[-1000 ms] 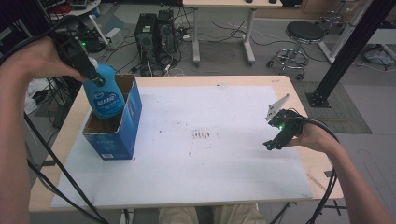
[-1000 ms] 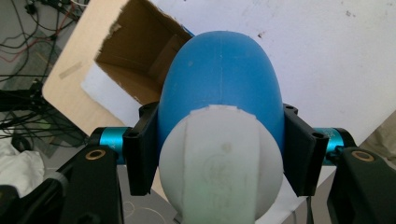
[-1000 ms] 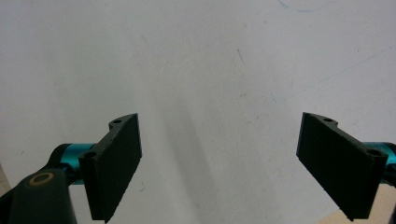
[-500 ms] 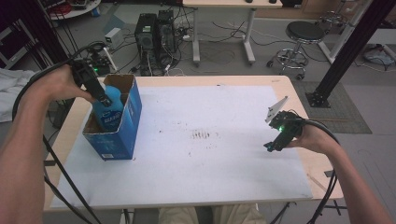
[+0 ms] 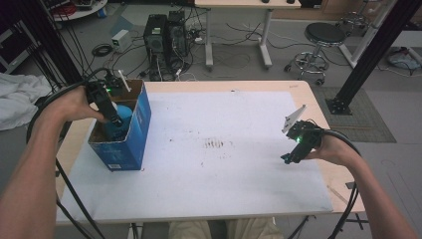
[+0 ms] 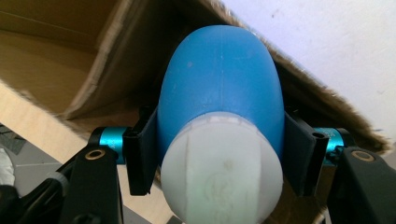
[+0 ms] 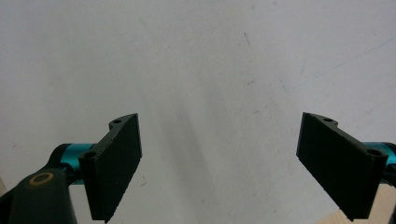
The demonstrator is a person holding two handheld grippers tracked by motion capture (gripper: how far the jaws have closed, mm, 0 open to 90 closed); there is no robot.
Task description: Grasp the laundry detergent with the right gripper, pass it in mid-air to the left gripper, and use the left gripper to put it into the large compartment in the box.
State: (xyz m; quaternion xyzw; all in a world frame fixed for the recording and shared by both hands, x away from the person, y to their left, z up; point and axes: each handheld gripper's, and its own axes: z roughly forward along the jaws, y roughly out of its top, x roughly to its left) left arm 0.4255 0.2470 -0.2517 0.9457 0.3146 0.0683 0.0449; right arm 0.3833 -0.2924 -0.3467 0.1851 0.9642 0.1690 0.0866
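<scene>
Landmark: blue cardboard box, open at the top, standing on the white sheet near the left end of the counter.
Blue bottle: rounded, with a white cap; seen from the high view it sits down inside the box, only its upper part clearing the box's rim. In the left gripper view the brown inner walls and a torn flap of the box lie behind it.
Left gripper: held by the left hand just over the box's open top, reaching down into it.
Left fingers: clamped on the blue bottle, one pad on each flank of the bottle just beyond the white cap.
Right gripper: held by the right hand, well apart from the box, over the sheet near the counter's right edge.
Right fingers: spread wide apart with nothing between them; only the bare white sheet shows past them.
White sheet: covers most of the counter to the right of the box; faint dark smudges mark its middle.
Counter: pale wood, showing as a border around the sheet.
</scene>
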